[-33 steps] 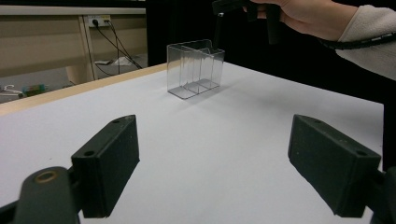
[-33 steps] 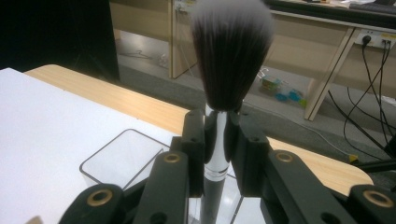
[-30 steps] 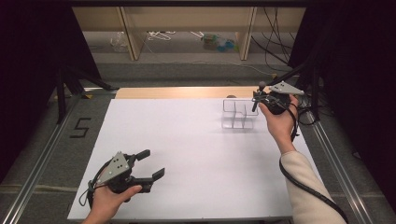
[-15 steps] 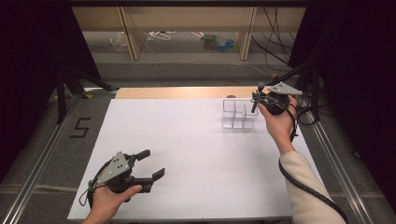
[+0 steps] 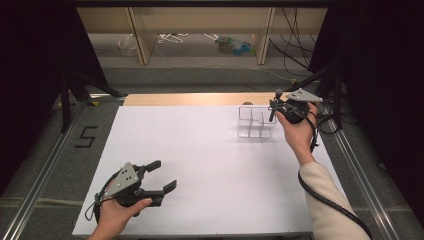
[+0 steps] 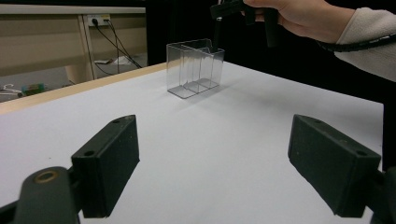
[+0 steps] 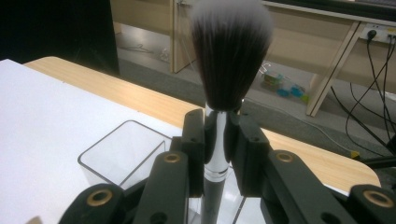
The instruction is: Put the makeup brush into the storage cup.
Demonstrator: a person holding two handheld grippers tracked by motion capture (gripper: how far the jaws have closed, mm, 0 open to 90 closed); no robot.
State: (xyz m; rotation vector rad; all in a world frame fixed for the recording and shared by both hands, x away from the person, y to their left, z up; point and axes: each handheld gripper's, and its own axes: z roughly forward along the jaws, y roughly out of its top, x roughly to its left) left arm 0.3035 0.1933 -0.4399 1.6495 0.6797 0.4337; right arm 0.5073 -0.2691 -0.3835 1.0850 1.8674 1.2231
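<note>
makeup brush (image 7: 232,56) looks light with a slick metal ferrule, right gripper (image 7: 219,140) pinching it there over the far clear organizer (image 5: 256,121), left gripper (image 5: 161,175) spread wide

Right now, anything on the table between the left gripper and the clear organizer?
Nothing: bare white table between the left gripper and the clear organizer, per the left gripper view and high view.

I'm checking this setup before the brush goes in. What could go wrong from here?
The right gripper pinches only the brush's thin metal neck, so it may swivel or slip. The clear organizer looks light, has narrow slots and stands unheld: a handle catching a wall could tip or push it. The left gripper rests open, far away, and cannot steady it.
</note>
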